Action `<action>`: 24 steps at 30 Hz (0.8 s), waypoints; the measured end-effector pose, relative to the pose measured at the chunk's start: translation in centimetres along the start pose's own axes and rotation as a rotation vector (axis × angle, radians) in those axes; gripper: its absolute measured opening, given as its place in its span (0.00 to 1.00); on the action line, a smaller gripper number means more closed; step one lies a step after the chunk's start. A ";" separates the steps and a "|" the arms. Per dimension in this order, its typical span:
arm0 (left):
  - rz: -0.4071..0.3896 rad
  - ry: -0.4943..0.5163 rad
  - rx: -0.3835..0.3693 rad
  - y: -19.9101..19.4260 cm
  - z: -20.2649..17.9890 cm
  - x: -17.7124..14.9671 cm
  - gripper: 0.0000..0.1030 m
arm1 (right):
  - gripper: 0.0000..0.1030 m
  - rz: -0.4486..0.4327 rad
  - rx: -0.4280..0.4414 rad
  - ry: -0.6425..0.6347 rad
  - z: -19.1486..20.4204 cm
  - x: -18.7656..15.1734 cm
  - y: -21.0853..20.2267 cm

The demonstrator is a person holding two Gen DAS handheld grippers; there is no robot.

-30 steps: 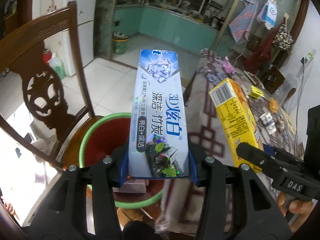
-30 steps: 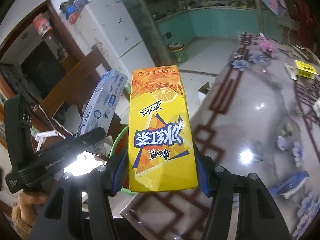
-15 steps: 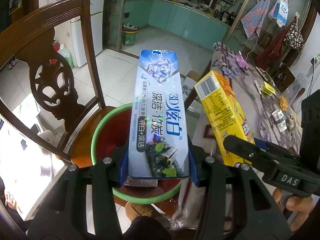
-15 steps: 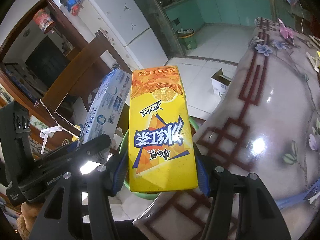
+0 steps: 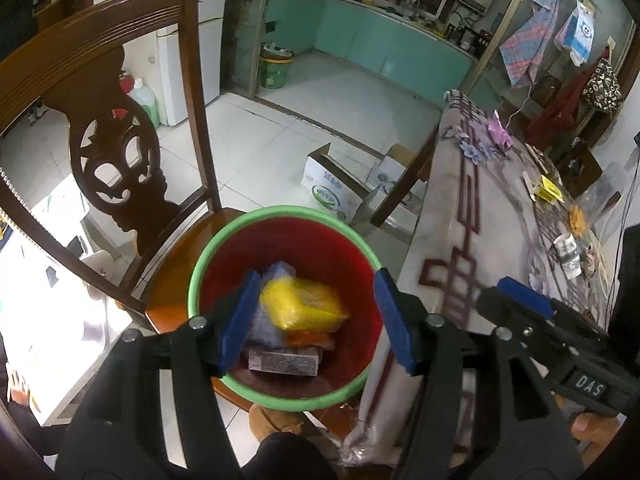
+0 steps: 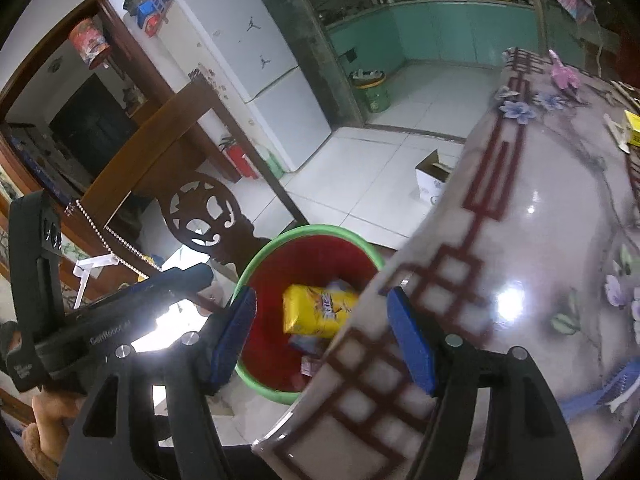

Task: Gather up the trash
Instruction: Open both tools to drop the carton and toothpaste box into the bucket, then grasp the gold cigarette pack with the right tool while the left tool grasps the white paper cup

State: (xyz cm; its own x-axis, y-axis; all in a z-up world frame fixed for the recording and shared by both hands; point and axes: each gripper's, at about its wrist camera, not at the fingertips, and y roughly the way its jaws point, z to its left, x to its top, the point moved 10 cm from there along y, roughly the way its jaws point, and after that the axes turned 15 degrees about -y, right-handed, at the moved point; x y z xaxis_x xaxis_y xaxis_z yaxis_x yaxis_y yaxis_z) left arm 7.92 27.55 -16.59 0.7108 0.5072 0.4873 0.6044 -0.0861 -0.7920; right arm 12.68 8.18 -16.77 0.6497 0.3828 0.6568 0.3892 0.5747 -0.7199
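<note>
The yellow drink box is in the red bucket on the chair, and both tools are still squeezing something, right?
Not quite. The yellow drink box does lie in the red bucket on the chair, but both tools are open and hold nothing. The left wrist view shows the left tool empty over the bucket; the right wrist view shows the right tool empty too.

Wooden chair seat (image 5: 180, 276) carries the red, green-rimmed bucket (image 5: 280, 216). Adjacent desk (image 6: 540, 240), under glossy floral cloth, bears a yellow box (image 5: 550, 193) and small jar (image 5: 567, 251). Tiled floor (image 5: 340, 100) holds open cartons (image 5: 330, 190).

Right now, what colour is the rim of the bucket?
Green, on the bucket; clearest in the left wrist view.
</note>
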 end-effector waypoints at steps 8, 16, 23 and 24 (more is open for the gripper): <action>0.018 0.068 -0.042 0.2 -4.7 -1.0 0.59 | 0.65 -0.019 -0.089 0.027 -5.3 -3.3 -5.7; 0.049 0.141 -0.112 0.3 -11.2 -2.9 0.60 | 0.69 -0.009 -0.329 0.115 -17.3 -8.7 -15.9; 0.067 0.153 -0.215 0.2 -19.0 -5.4 0.73 | 0.86 0.069 -0.516 0.228 -28.4 -14.8 -24.6; 0.082 0.167 -0.224 0.4 -20.1 -6.1 0.73 | 0.87 0.105 -0.552 0.225 -29.9 -15.7 -25.2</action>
State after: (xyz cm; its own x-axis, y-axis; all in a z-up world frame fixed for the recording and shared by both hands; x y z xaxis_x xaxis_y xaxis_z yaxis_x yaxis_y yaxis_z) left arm 11.10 7.20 -12.48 0.7990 0.3437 0.4935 0.5934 -0.3173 -0.7397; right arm 12.19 -33.98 -15.68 0.8017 0.2204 0.5557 0.5577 0.0587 -0.8279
